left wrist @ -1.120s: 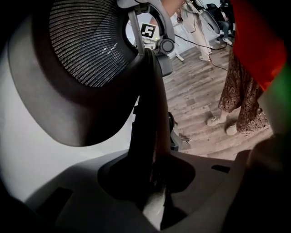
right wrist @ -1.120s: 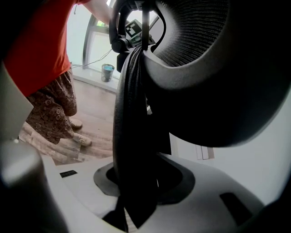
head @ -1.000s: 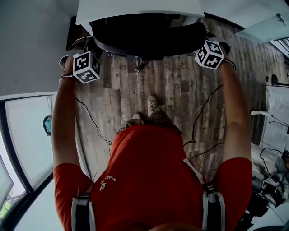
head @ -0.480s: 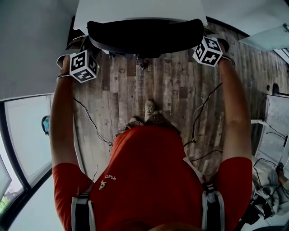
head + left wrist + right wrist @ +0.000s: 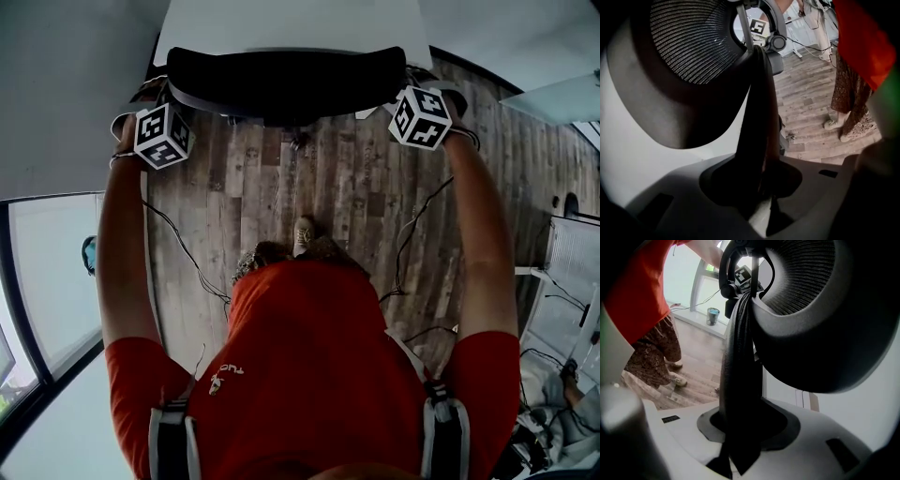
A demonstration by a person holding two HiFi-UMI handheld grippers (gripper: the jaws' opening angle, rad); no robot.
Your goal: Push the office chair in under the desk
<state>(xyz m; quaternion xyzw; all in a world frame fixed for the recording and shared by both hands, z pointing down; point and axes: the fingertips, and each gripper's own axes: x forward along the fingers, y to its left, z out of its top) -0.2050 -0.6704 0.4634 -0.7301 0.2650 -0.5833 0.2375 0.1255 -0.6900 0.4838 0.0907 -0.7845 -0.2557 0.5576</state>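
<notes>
Office chair (image 5: 291,80), in the head view, appears only as a black backrest lying along the near edge of the white desk (image 5: 281,23), with its seat out of sight. Cables (image 5: 412,234) trail over the wooden floor (image 5: 328,197). Left gripper (image 5: 757,187) is clamped on the backrest's side rim. This grip is visible in the left gripper view but hidden in the head view beneath the marker cube (image 5: 161,136). The same view shows the backrest mesh (image 5: 693,42) and the person's shoes (image 5: 832,124). Right gripper (image 5: 740,427) likewise grasps the opposite rim. Its view adds a bright window (image 5: 684,273) and a small blue container (image 5: 712,315) on the floor.
</notes>
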